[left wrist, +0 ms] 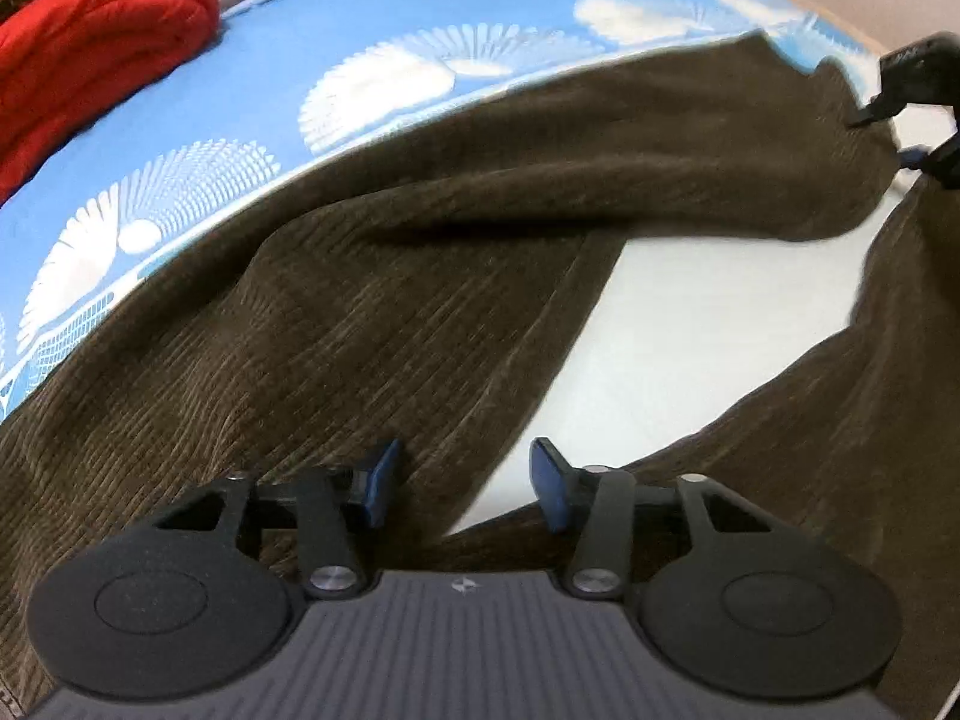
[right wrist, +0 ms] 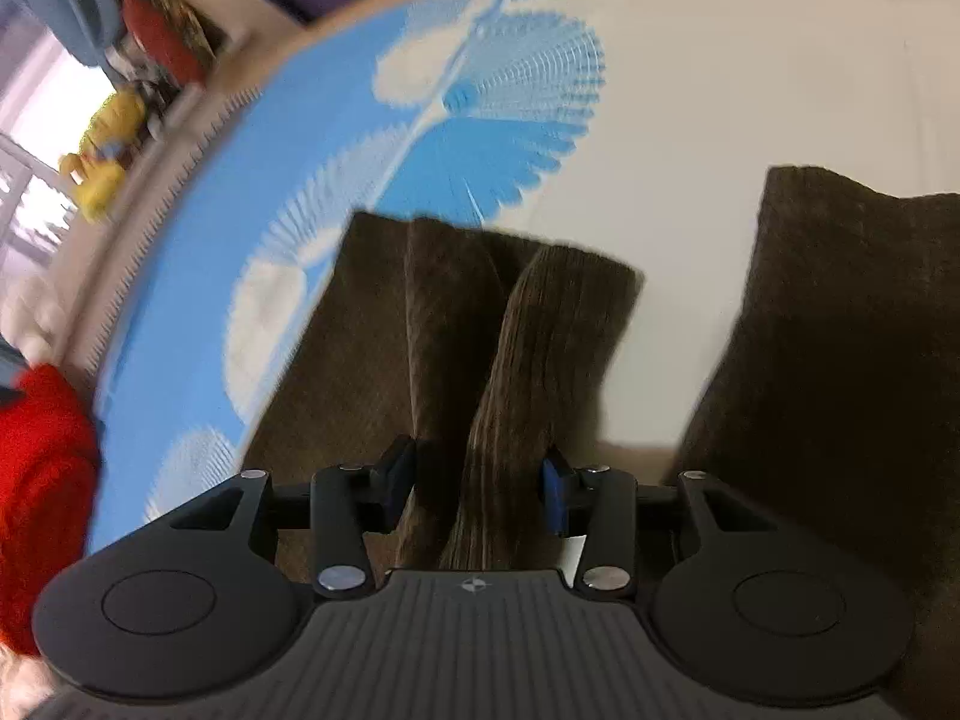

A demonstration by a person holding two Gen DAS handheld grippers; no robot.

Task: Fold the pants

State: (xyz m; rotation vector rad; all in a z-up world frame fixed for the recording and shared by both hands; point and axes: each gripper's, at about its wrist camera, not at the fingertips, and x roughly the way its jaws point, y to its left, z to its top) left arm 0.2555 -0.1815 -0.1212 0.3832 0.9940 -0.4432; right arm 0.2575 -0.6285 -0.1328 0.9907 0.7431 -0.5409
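In the left wrist view, a folded red knit garment (left wrist: pixel 102 54) is lying at the far left on the blue bed cover with white fan-shaped flower prints (left wrist: pixel 270 84), well apart from the work. The dark brown corduroy pants (left wrist: pixel 372 324) are spreading across that cover, one leg running in a long diagonal band toward the upper right, the other dropping along the right edge, with a wedge of plain white sheet (left wrist: pixel 690 324) showing between them. The left gripper (left wrist: pixel 465 480) is hanging low over the spot where the two legs meet; its blue pads are standing partly apart with cloth beneath the gap, and neither pad is pressing on the fabric, so it is holding nothing. At the upper right of this view the right gripper (left wrist: pixel 888 138) is sitting at the end of the long leg, its fingers parted around the hem there. In the right wrist view, the red garment (right wrist: pixel 42 480) is showing at the left edge and a blurred yellow toy (right wrist: pixel 105 156) is sitting beyond the bed. A raised ridge of the brown corduroy (right wrist: pixel 528 390) is running between the right gripper's (right wrist: pixel 477 486) half-open pads, and the cloth is passing loosely through without being pinched, while the second leg (right wrist: pixel 840 360) is lying just to the right on the white sheet.
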